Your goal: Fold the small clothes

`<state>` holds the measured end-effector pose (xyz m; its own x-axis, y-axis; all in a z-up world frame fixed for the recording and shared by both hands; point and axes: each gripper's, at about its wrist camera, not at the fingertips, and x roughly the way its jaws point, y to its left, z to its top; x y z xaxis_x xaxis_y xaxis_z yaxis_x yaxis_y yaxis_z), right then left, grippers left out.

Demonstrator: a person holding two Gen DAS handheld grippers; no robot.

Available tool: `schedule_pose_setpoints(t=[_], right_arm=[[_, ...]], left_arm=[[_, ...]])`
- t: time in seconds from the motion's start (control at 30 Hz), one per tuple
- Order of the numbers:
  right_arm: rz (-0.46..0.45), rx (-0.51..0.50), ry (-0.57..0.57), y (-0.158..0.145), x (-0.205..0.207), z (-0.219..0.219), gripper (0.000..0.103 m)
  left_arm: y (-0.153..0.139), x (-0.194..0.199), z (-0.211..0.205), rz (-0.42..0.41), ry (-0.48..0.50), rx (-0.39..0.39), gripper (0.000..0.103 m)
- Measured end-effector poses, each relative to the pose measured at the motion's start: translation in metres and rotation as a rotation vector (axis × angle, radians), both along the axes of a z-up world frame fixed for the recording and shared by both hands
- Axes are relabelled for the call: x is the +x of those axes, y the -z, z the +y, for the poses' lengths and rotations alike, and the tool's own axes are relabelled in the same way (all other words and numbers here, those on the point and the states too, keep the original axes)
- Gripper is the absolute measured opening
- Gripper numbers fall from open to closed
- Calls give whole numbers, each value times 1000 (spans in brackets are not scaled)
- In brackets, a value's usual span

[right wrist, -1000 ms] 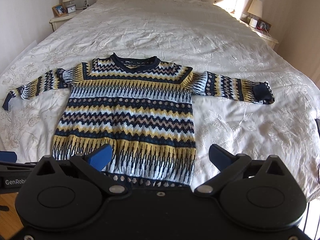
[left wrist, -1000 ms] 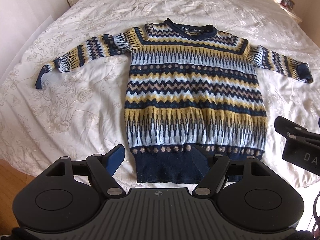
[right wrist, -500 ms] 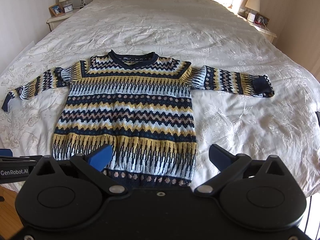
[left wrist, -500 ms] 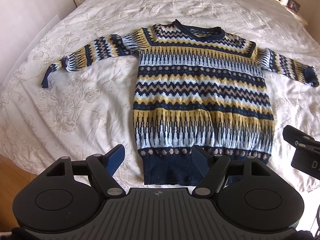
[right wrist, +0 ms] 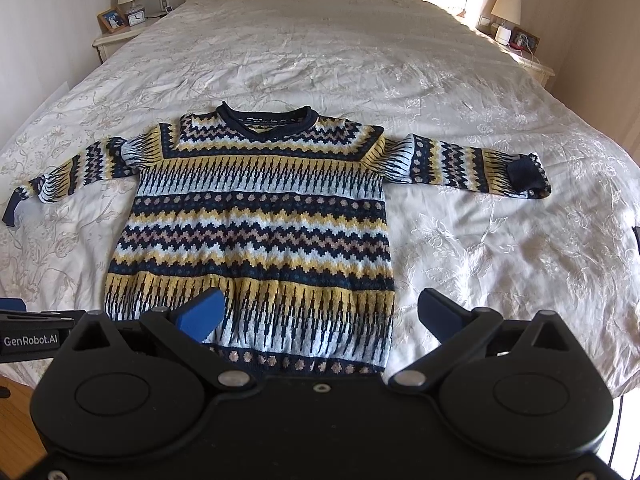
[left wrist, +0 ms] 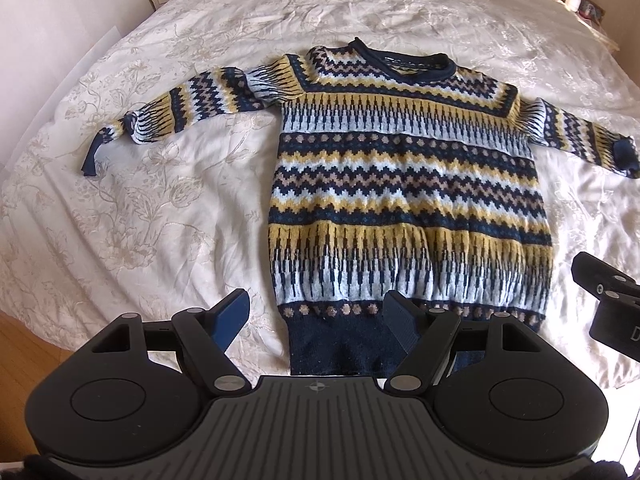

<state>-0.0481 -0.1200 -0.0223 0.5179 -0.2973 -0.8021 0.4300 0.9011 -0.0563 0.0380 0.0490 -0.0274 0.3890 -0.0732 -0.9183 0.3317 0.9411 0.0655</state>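
My left tongs (left wrist: pixel 316 318) and right tongs (right wrist: pixel 320 314) both stand apart, gripping nothing, over the hem of the patterned sweater (right wrist: pixel 256 232). It lies flat on the bed (right wrist: pixel 480 92), neckline at twelve o'clock, sleeves toward nine and three. Risk: pinching the bedspread with the knit, dragging it askew. No containers seen.

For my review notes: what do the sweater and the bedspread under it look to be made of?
Sweater: looks like knitted yarn, probably wool or acrylic; matte, slightly fuzzy, with stepped zigzag bands and a ribbed navy hem.
Bedspread: looks like woven cream fabric with a soft sheen, possibly satin-like or jacquard; the floral vine pattern catches light and fine creases show. Fibre cannot be told.
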Motion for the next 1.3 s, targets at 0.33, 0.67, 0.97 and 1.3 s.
schedule_pose_setpoints(t=[0.33, 0.67, 0.97, 1.3], right_arm=[[4, 9, -5, 0, 2, 0, 102], [4, 8, -3, -1, 2, 2, 102], [2, -1, -6, -3, 7, 6, 102], [95, -87, -22, -2, 20, 10, 102]], left_arm=[[0, 1, 0, -1, 0, 1, 73], [0, 2, 3, -3, 4, -4, 73], [-1, 5, 3, -3, 11, -13, 73], [0, 20, -2, 54, 7, -90, 66]])
